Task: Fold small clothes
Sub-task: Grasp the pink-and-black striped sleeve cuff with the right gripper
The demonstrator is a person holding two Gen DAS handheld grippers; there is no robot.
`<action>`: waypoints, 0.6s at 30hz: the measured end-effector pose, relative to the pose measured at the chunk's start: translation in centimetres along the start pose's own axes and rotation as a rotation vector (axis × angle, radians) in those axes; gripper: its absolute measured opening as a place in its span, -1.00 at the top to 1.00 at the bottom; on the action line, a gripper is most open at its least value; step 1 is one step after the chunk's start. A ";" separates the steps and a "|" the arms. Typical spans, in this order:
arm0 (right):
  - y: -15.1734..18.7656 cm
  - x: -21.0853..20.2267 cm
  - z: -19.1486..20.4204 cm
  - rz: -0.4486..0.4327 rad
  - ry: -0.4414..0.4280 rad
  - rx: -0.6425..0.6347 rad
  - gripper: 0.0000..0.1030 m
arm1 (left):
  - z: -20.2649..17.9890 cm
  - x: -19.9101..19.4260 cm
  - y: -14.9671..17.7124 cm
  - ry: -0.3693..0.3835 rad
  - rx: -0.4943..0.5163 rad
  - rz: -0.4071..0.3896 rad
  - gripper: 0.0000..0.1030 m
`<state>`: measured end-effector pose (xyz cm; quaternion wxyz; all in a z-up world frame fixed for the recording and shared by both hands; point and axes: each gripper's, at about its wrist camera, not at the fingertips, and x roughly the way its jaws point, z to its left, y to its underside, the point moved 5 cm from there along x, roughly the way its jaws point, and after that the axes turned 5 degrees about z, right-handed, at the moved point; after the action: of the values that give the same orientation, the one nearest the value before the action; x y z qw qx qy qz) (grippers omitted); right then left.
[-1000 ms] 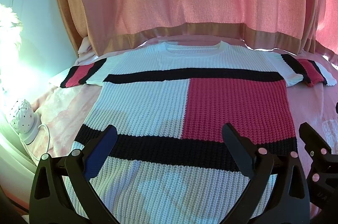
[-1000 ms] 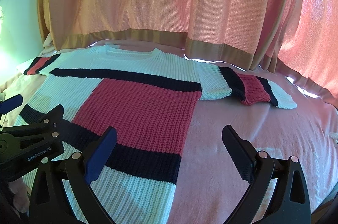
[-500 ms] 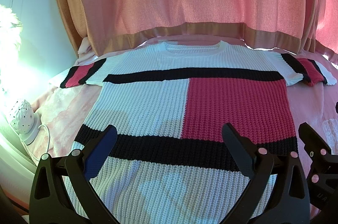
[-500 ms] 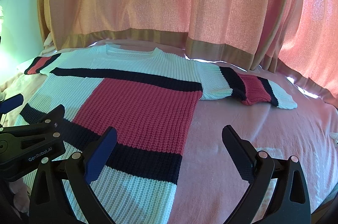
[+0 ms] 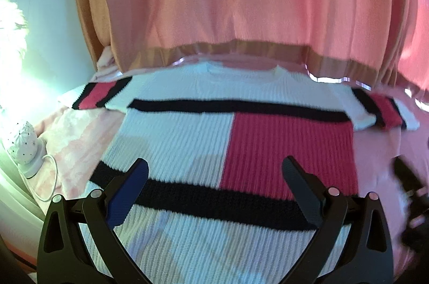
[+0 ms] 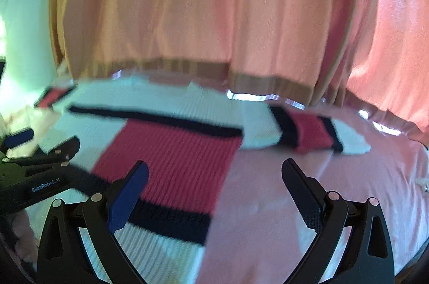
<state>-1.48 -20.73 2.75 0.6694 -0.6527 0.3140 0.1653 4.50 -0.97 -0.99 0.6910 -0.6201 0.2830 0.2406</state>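
Note:
A knitted short-sleeved sweater [image 5: 236, 134] in white, black and red blocks lies flat on a pink bed, neck toward the curtain. My left gripper [image 5: 214, 171] hovers open over its lower half with nothing between the fingers. My right gripper [image 6: 214, 171] is open above the sweater's [image 6: 171, 150] right side edge, also holding nothing. The right sleeve [image 6: 308, 131] lies spread out ahead of it, and the left sleeve [image 5: 99, 93] lies spread to the far left. Each gripper shows at the edge of the other's view. Both views are motion-blurred.
Pink curtains [image 5: 241, 2] with a tan hem hang right behind the bed. A white dotted lamp [image 5: 22, 147] with a cord stands on the bed's left. Bare pink bedspread [image 6: 335, 203] stretches to the right of the sweater.
Both grippers have moved forward over the sweater, and the views are now blurred. The right gripper has shifted away from the left one. The sweater lies as before.

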 end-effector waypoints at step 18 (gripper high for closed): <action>4.0 14.8 -32.6 0.123 -0.280 0.711 -0.42 | -4.3 3.1 -4.6 0.046 0.020 -0.022 -0.90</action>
<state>0.39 -55.06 -8.09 0.8791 -0.3308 0.2962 0.1735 9.48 -5.81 -0.05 0.6932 -0.6216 0.2943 0.2157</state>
